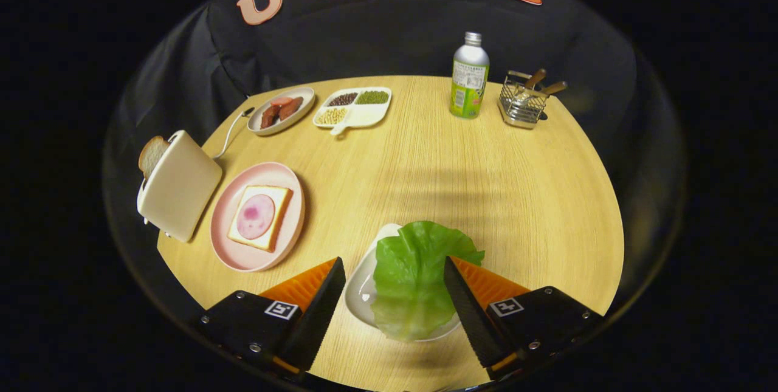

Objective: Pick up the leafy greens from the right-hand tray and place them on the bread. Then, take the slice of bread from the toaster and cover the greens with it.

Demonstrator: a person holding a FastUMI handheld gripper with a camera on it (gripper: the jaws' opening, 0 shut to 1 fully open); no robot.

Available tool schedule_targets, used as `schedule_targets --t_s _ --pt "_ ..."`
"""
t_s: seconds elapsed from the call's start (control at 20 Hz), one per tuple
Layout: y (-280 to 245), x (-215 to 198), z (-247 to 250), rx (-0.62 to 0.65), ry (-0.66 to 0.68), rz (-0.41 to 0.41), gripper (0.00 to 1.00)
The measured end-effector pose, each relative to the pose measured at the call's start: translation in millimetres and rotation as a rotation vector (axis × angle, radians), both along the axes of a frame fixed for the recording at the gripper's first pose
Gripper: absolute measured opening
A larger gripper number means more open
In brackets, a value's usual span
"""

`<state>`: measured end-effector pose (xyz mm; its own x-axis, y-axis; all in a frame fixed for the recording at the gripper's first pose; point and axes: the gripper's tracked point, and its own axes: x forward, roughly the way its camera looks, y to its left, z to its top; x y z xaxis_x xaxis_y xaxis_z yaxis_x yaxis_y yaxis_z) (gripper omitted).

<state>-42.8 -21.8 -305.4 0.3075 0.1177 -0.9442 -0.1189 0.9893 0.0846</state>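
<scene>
My gripper [394,270]: jaws wide apart, gripping nothing, straddling the leafy greens [413,282] for pickup. Greens lie in their white tray [358,295].

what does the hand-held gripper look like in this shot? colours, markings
The hand-held gripper has two wedge-shaped fingers: orange ribbed outer faces and black serrated inner faces. Each sits on a black block held with silver screws, and each block carries a small square black-and-white marker. Orange trim shows at the blocks' lower edges. No cables visible.
</scene>
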Motion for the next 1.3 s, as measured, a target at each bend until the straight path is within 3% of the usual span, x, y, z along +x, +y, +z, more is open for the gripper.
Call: schedule_targets --t_s 0.3,0.5,0.6,0.75,0.85,1.3 --pt "-6 -16 -44 -0.035 0.128 -0.002 0.87" --pt "-6 -13 -46 -0.092 0.106 0.007 0.7" --pt "-6 -11 -46 -0.095 0.103 0.012 0.5" --pt "-10 -9 -45 -0.076 0.113 -0.046 0.15" --pt "-7 -8 -42 -0.041 0.118 -0.079 0.05" --pt "47 24 22 0.08 -0.038 -0.034 0.03"
